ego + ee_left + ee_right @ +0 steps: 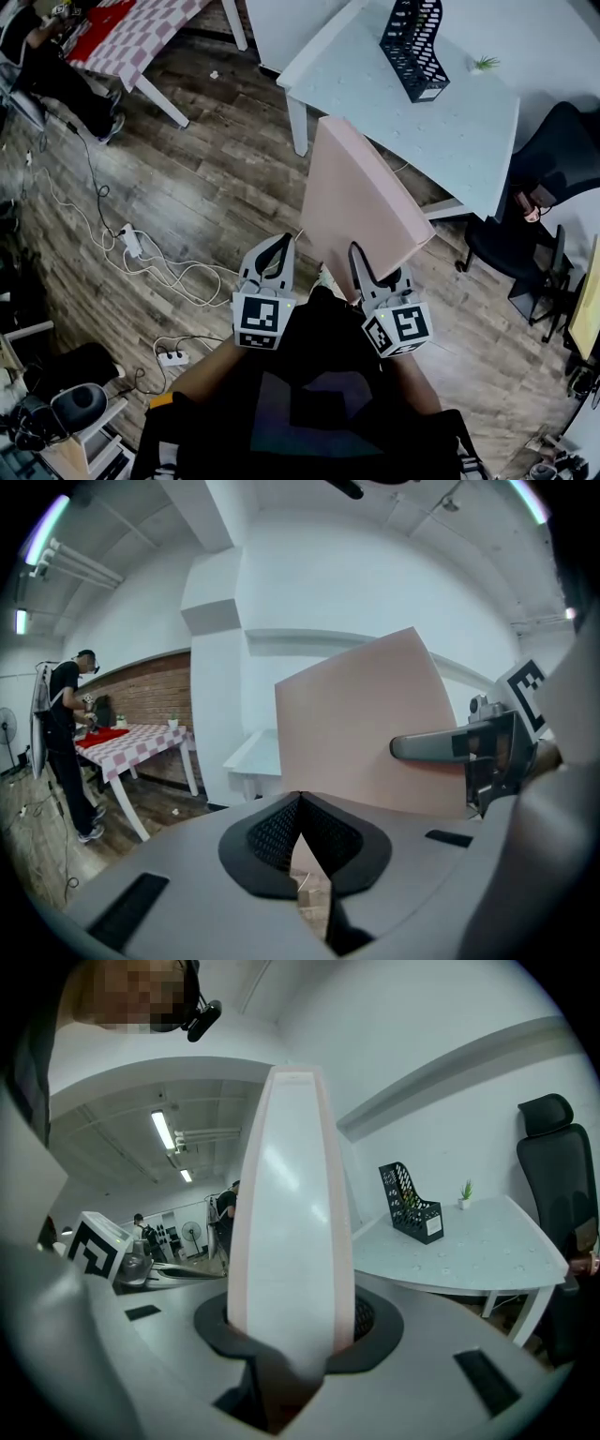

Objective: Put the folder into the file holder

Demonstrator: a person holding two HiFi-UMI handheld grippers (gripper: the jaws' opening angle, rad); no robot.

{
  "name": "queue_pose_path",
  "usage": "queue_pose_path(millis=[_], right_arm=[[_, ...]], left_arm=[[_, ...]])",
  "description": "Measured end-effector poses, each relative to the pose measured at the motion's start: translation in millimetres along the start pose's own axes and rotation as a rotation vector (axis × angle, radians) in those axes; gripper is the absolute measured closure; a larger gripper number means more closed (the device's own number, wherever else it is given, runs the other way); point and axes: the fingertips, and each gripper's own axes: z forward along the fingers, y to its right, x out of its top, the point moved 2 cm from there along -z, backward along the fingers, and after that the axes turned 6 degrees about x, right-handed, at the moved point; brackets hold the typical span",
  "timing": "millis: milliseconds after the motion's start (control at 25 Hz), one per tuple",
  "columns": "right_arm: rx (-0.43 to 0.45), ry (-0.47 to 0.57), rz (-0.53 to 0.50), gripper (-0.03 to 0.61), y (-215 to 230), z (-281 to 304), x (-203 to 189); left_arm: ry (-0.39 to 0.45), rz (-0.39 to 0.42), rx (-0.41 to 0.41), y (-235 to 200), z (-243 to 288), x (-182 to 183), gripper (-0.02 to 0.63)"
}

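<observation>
A large pink folder [361, 202] stands on edge in the air in front of the white table [469, 131]. My right gripper [364, 262] is shut on its lower edge. In the right gripper view the folder [291, 1204] rises edge-on from between the jaws. The black mesh file holder [412, 47] stands on the table's far side and also appears at the right of the right gripper view [411, 1206]. My left gripper [277, 248] hangs beside the folder, shut and empty. Its jaws [298, 806] meet with only floor showing below.
A small green plant [486, 63] sits by the file holder. A black office chair [553, 178] stands right of the table. Cables and power strips [131, 242] lie on the wooden floor at left. A person [52, 66] sits at a checkered table [141, 33].
</observation>
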Motion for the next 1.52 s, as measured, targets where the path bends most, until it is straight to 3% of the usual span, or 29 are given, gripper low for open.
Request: queue_pose_path(millis=[440, 840, 1120, 1520], right_arm=[[-0.038, 0.060, -0.015, 0.428, 91.4, -11.2, 38.4], [-0.106, 0.072, 0.015, 0.428, 120.2, -0.3, 48.8], [-0.215, 0.098, 0.031, 0.428, 141.1, 25.5, 64.6], [-0.376, 0.170, 0.020, 0.428, 162.5, 63.1, 116.8]], left_arm=[[0.030, 0.066, -0.035, 48.0, 67.8, 55.0, 0.607], [0.027, 0.076, -0.057, 40.4, 95.9, 64.0, 0.607], [0.060, 0.094, -0.155, 27.0, 148.8, 88.8, 0.607], [0.082, 0.108, -0.327, 1.6, 217.8, 134.4, 0.607]])
